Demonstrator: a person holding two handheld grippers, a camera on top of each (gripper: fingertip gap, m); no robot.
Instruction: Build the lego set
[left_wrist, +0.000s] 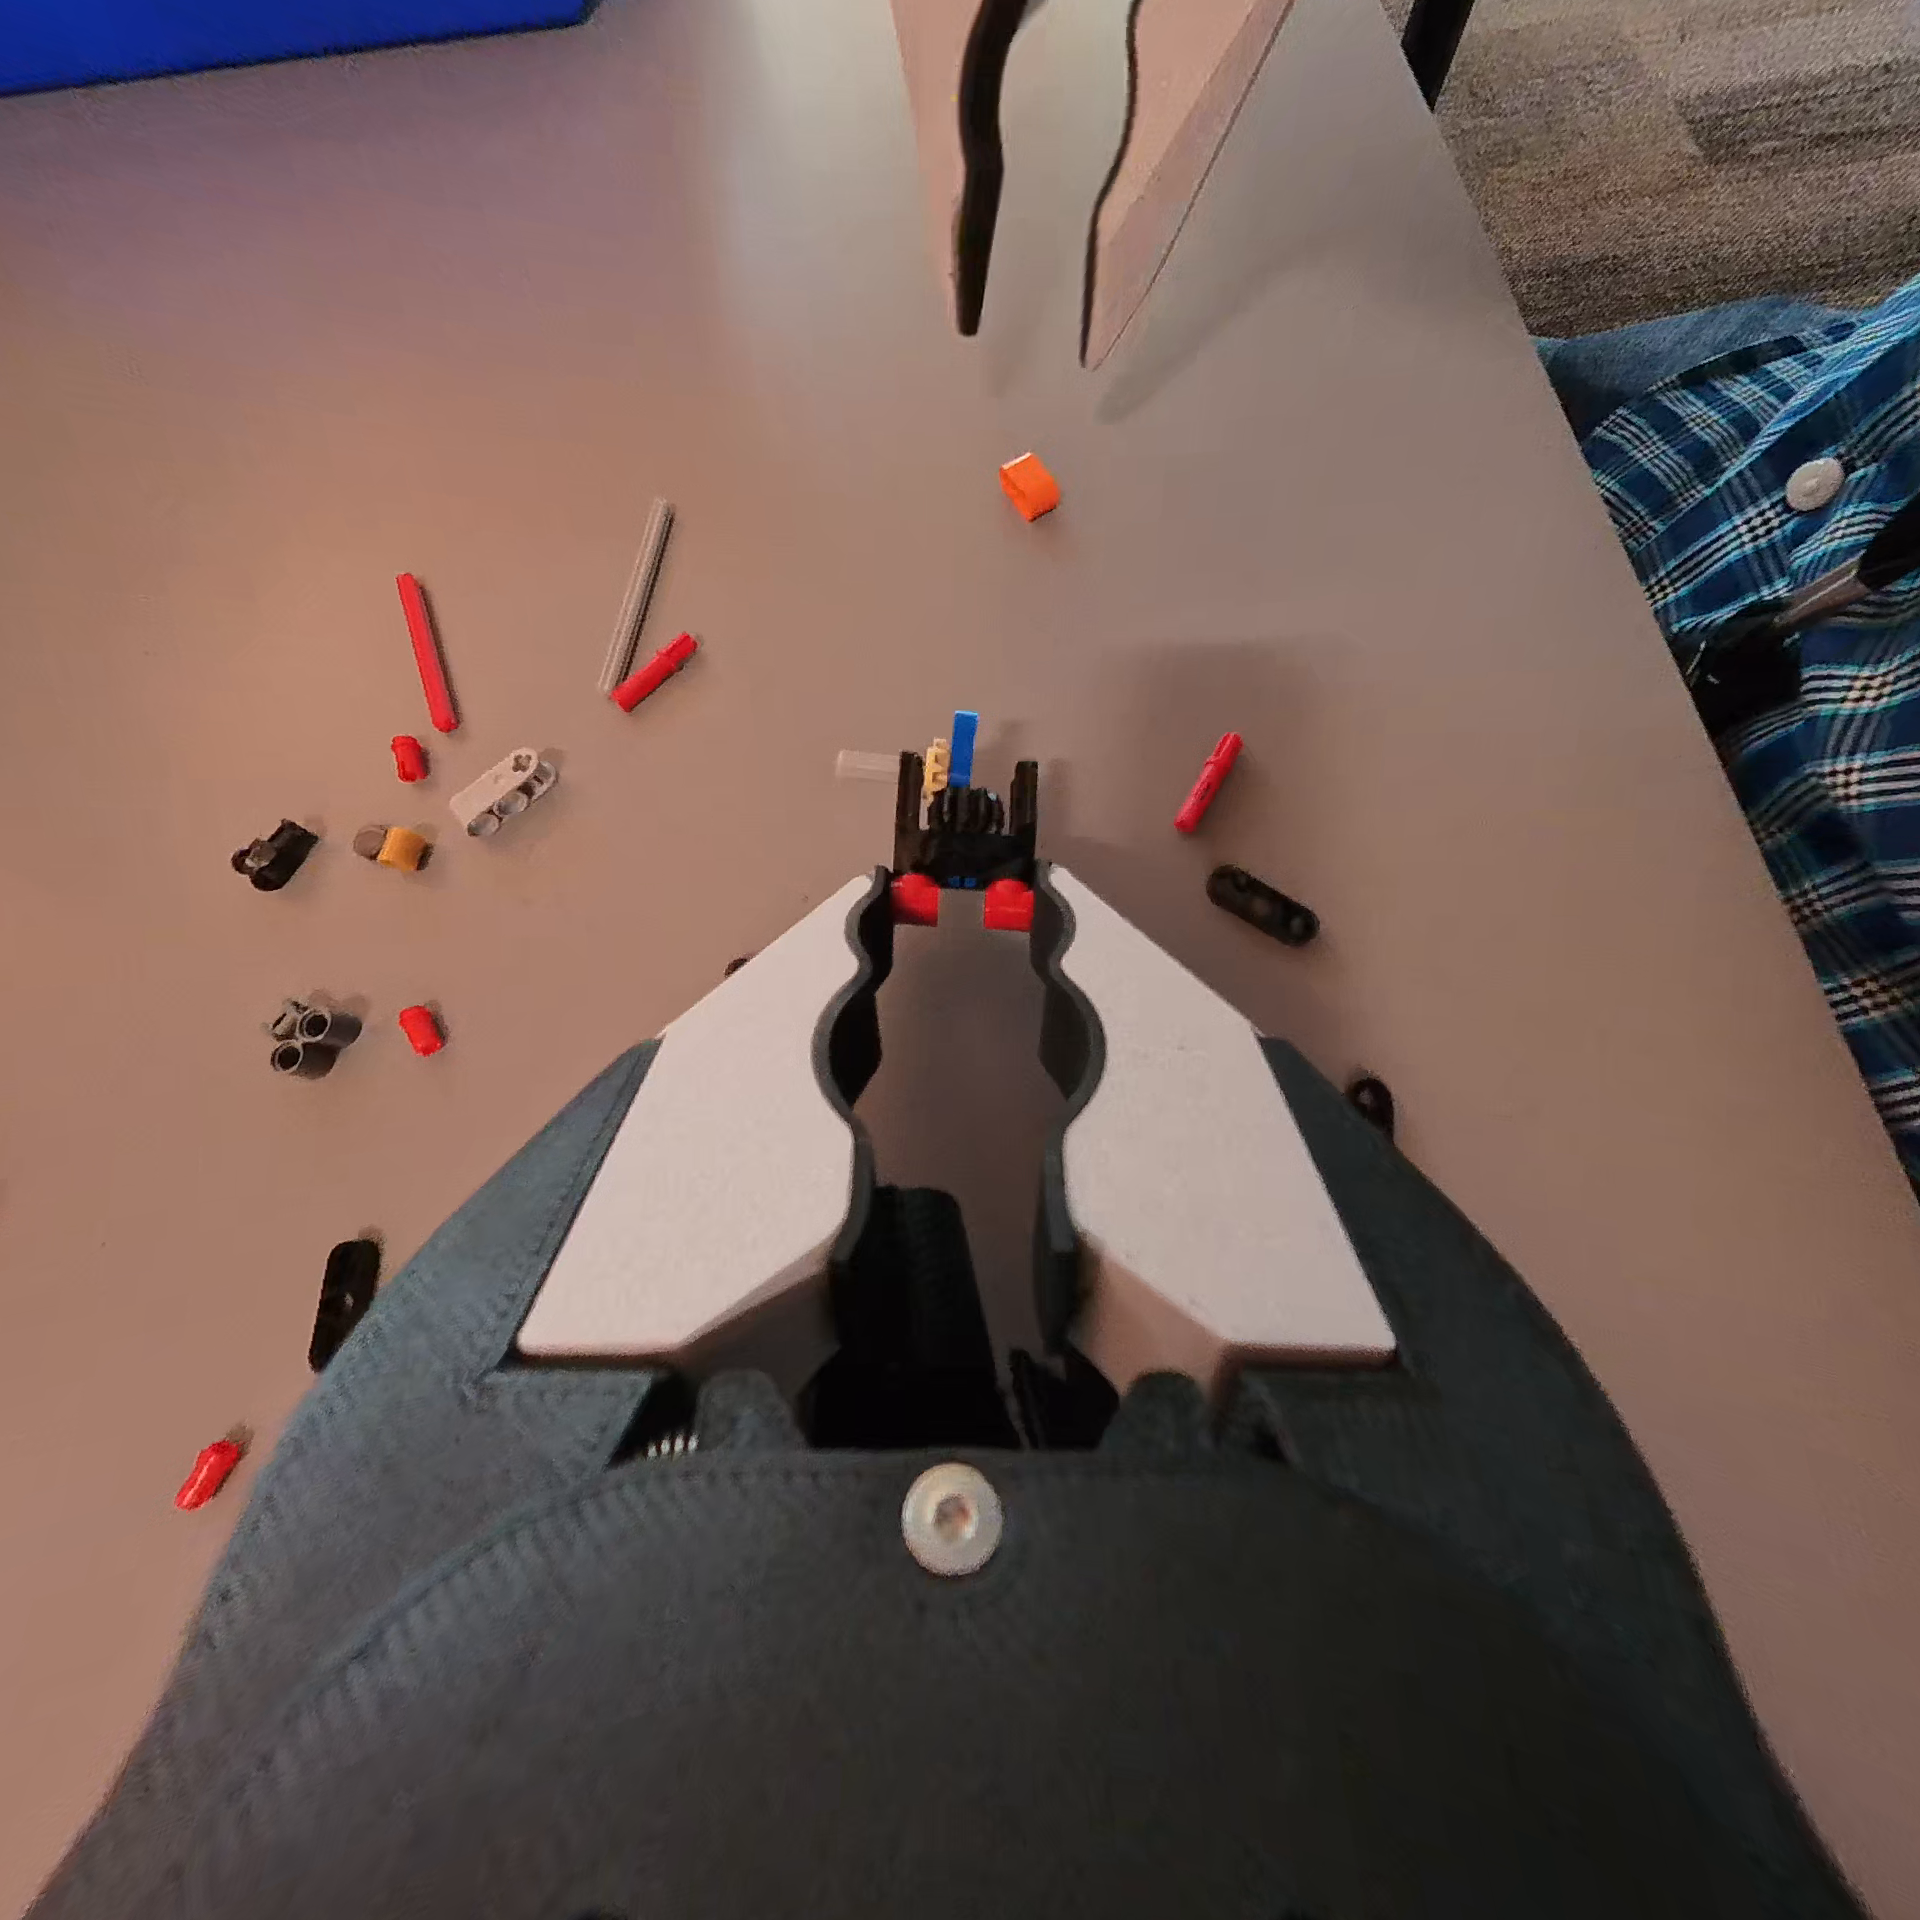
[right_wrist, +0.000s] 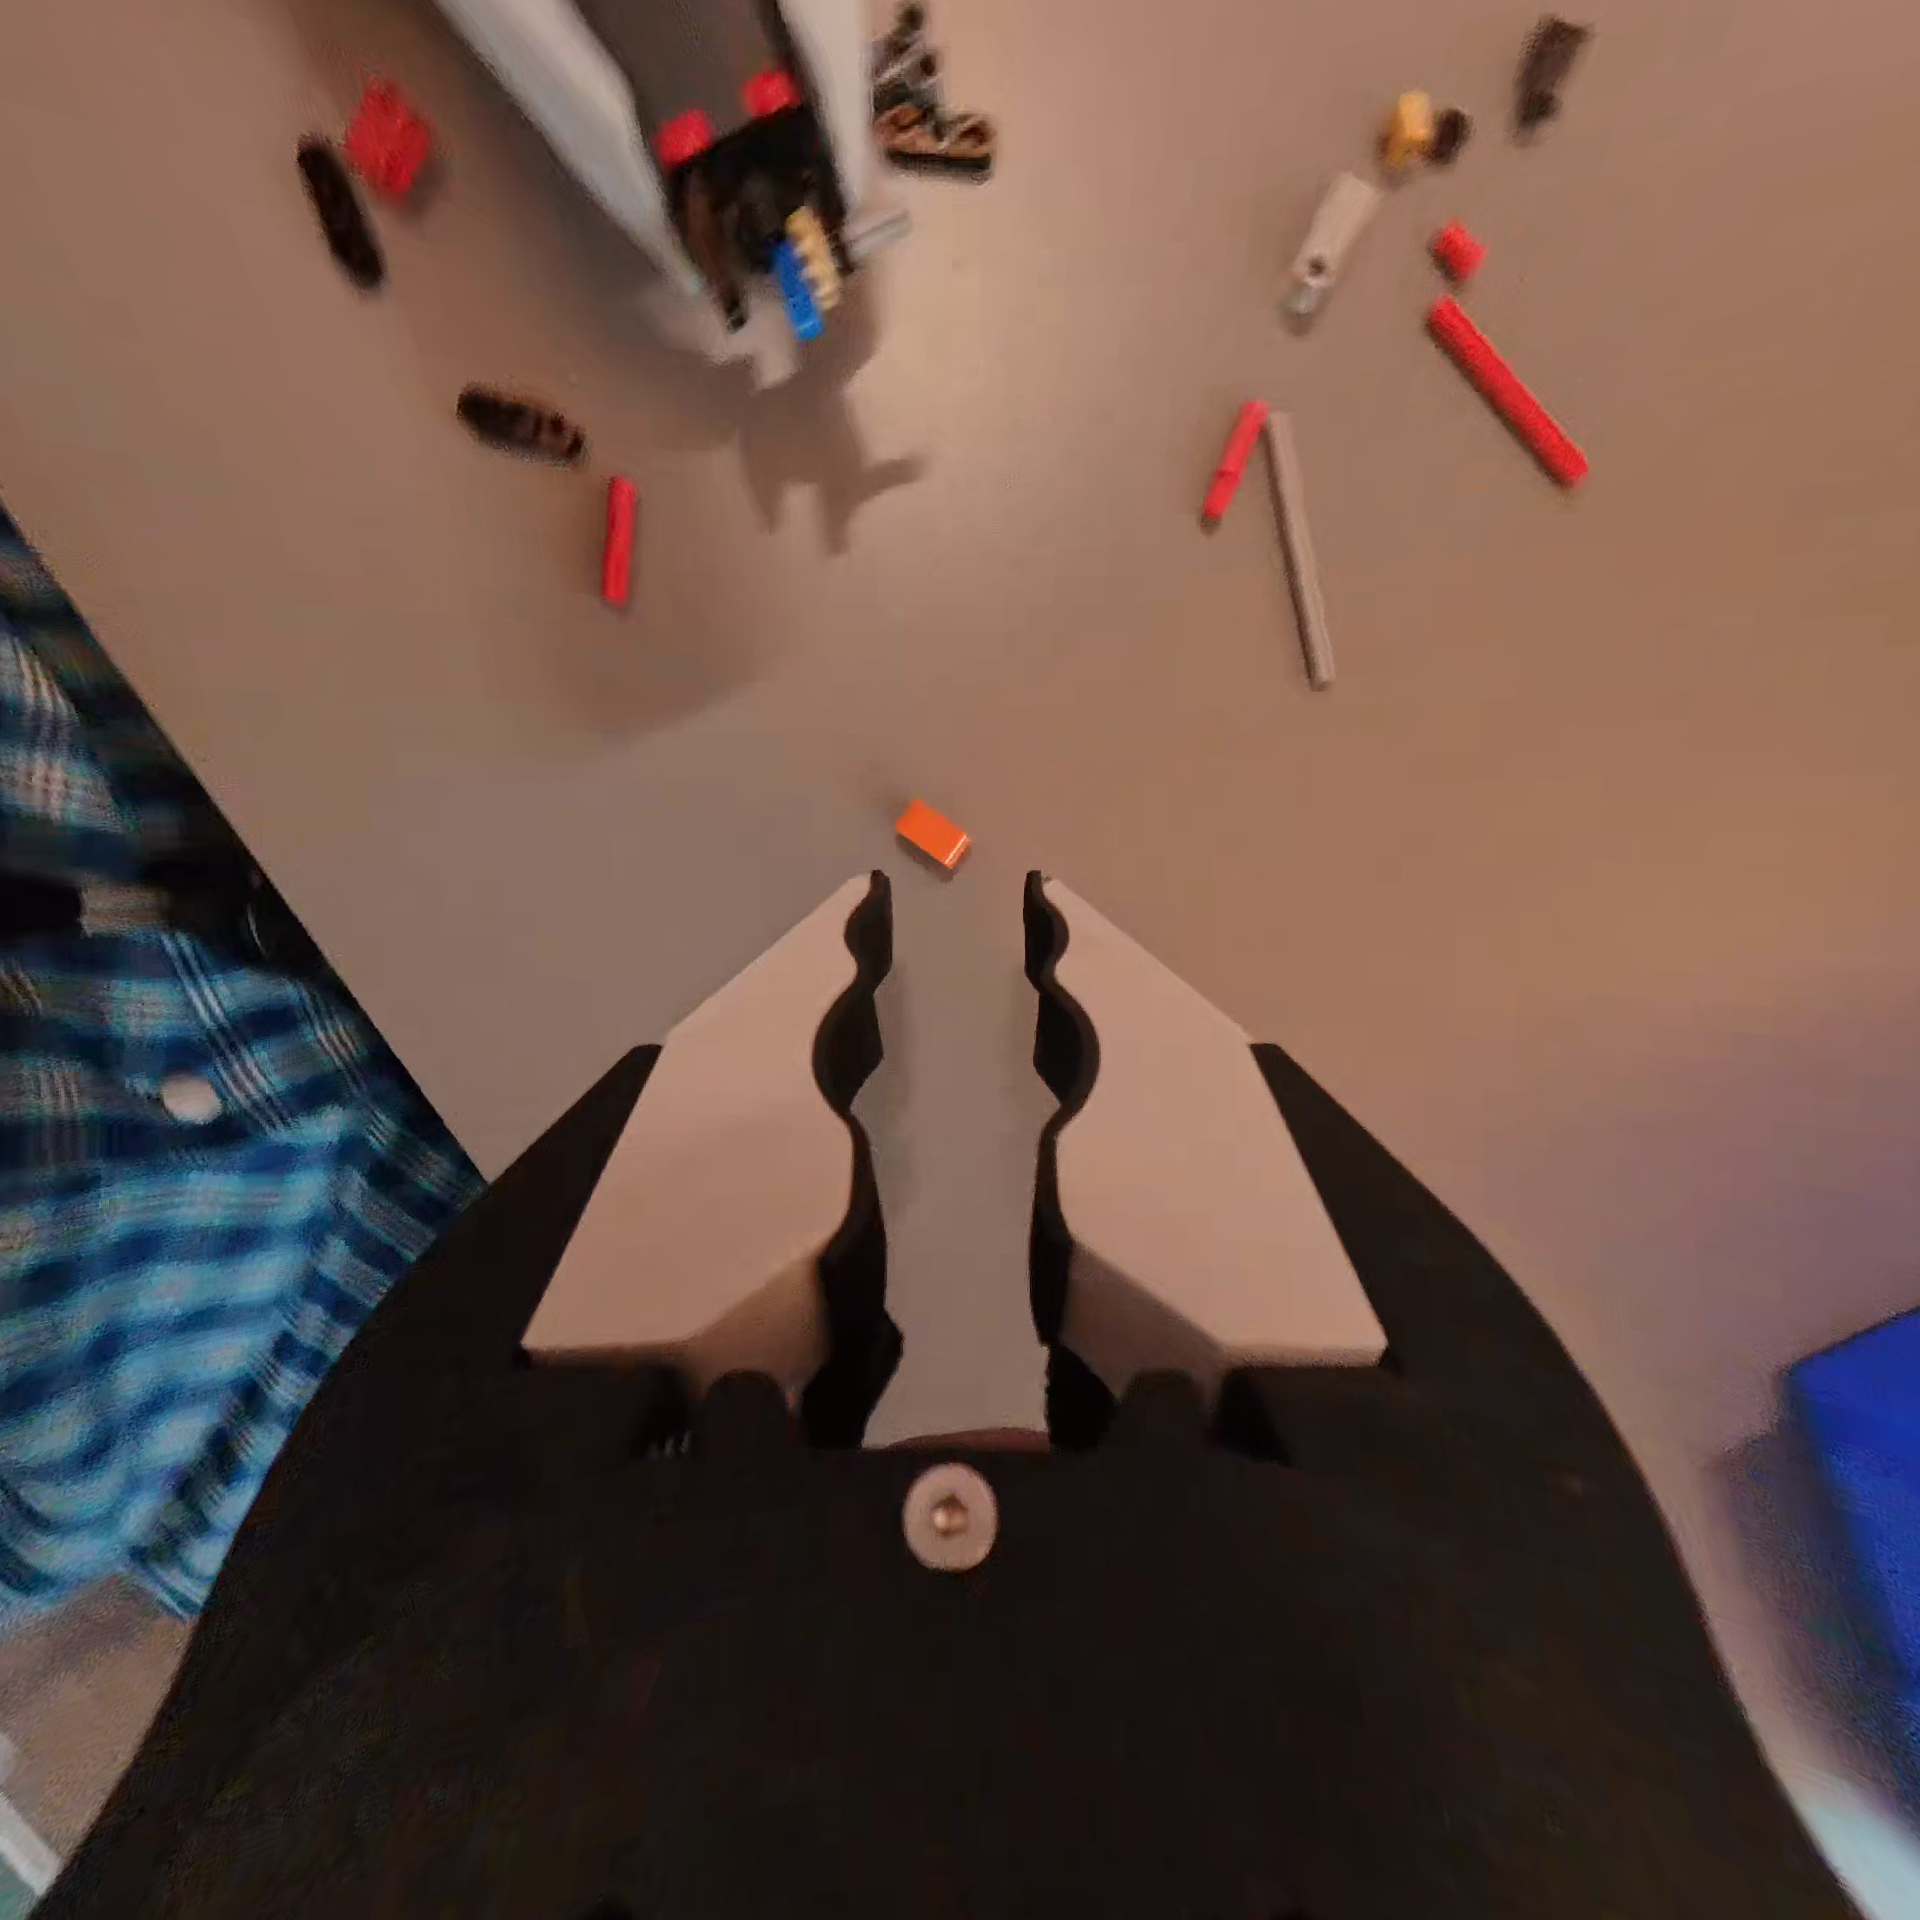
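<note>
My left gripper (left_wrist: 961, 883) is shut on a small lego assembly (left_wrist: 966, 821), black with two red bushes, a tan gear and a blue piece sticking up, held over the table. The assembly also shows in the right wrist view (right_wrist: 769, 218), in the left gripper's fingers (right_wrist: 623, 156). My right gripper (right_wrist: 956, 883) is open and empty, its tips just short of a small orange brick (right_wrist: 932, 831) lying on the table. In the left wrist view the orange brick (left_wrist: 1029, 485) lies below the right gripper (left_wrist: 1023, 343).
Loose parts lie on the table (left_wrist: 727, 364): red axles (left_wrist: 426, 652) (left_wrist: 1207, 781), a grey axle (left_wrist: 636, 595), a grey connector (left_wrist: 506, 792), black links (left_wrist: 1260, 904), red bushes (left_wrist: 421, 1029). A blue box (right_wrist: 1860, 1455) stands at one side. A person's plaid shirt (left_wrist: 1787, 582) is at the table edge.
</note>
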